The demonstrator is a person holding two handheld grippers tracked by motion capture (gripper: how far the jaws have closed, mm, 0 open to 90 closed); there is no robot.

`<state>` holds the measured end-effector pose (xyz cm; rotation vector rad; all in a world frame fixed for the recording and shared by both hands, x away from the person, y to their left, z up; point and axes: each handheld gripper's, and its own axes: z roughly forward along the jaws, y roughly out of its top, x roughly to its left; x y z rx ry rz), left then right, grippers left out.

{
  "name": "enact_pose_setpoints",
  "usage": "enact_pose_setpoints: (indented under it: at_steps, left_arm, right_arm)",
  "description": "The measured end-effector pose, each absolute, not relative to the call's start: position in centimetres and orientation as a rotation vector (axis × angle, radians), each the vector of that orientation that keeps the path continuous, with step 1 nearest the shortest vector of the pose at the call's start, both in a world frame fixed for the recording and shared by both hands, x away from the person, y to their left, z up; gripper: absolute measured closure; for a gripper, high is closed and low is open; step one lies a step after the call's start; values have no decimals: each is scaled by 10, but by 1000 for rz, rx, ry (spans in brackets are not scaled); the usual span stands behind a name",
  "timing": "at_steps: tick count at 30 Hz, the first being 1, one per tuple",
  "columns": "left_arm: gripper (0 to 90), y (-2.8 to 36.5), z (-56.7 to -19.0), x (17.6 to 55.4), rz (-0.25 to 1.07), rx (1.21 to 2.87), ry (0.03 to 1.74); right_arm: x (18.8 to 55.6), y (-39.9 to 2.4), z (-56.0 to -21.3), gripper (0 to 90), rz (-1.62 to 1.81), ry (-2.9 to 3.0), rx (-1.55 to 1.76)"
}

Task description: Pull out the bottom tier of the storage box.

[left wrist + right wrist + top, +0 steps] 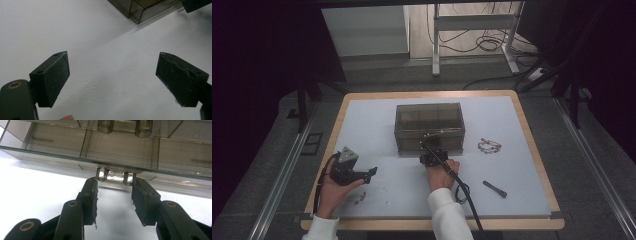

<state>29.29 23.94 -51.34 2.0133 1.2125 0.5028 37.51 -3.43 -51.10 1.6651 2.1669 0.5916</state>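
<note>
Smoked-acrylic drawer box, mid-bench: rigid, slick-walled, probably light and scratch-prone, best taken by its small clear drawer handle, on which the right gripper fingers are closed; left gripper fingers wide, empty.

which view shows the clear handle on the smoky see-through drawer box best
The right gripper view: the clear cylindrical handle sits close up between the right gripper jaws, pads at its two posts. The high view shows it as a tiny glint. The left gripper view catches just a corner of the smoky see-through drawer box.
</note>
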Motion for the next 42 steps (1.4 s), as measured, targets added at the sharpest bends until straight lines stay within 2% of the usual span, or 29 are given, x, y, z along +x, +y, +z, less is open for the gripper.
enact_pose_setpoints:
  at_steps: [7,10,12,16,42]
  left_arm:
    - [123,240,-514,293,502,2012,1214]
    - [123,240,-514,293,502,2011,1214]
    - [123,240,-514,293,502,2013,1214]
    - [122,240,-514,293,504,2012,1214]
    - [149,238,-514,289,441,1975,1213]
  right_arm:
    - [374,-35,-511,555,596,2169,1662]
    - [373,-35,-509,506,613,2168,1665]
    - [371,-36,-505,429,637,2162,1660]
    - [369,-39,-500,372,668,2160,1635]
    - [338,-85,-479,251,947,2382,1230]
